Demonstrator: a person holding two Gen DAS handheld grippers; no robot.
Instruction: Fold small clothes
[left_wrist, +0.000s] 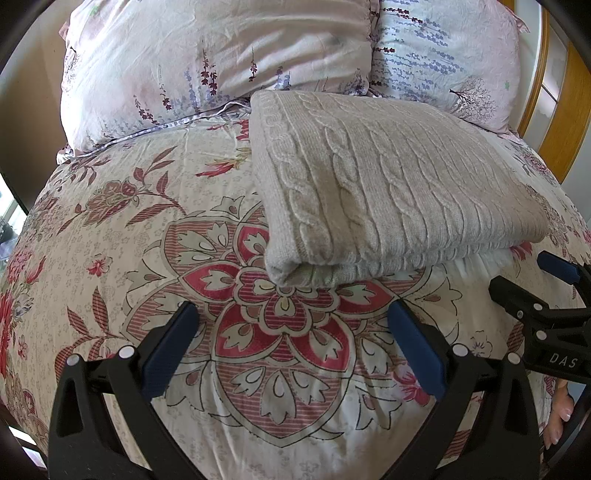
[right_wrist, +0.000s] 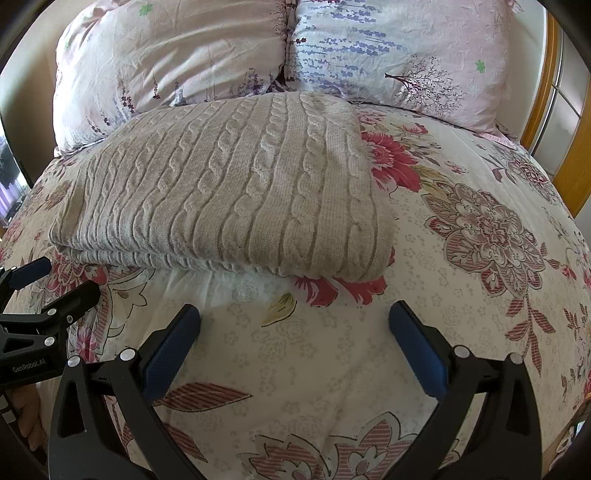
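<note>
Sweater (left_wrist: 388, 177) lies folded on the bed (left_wrist: 110, 229): thick, soft, floppy knit. Pinch its near folded edge. Your left gripper (left_wrist: 291, 332) and right gripper (right_wrist: 293, 332) hover spread, empty.

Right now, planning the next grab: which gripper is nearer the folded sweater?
Too close to call: left gripper is just short of the sweater, at its left corner; right gripper, its right corner.

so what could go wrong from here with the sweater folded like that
The folded sweater sits on a soft, puffy duvet, so pressing or lifting it may loosen the layers. Both tools are open and empty: the left tool and right tool might pinch duvet fabric along with the near edge.
</note>
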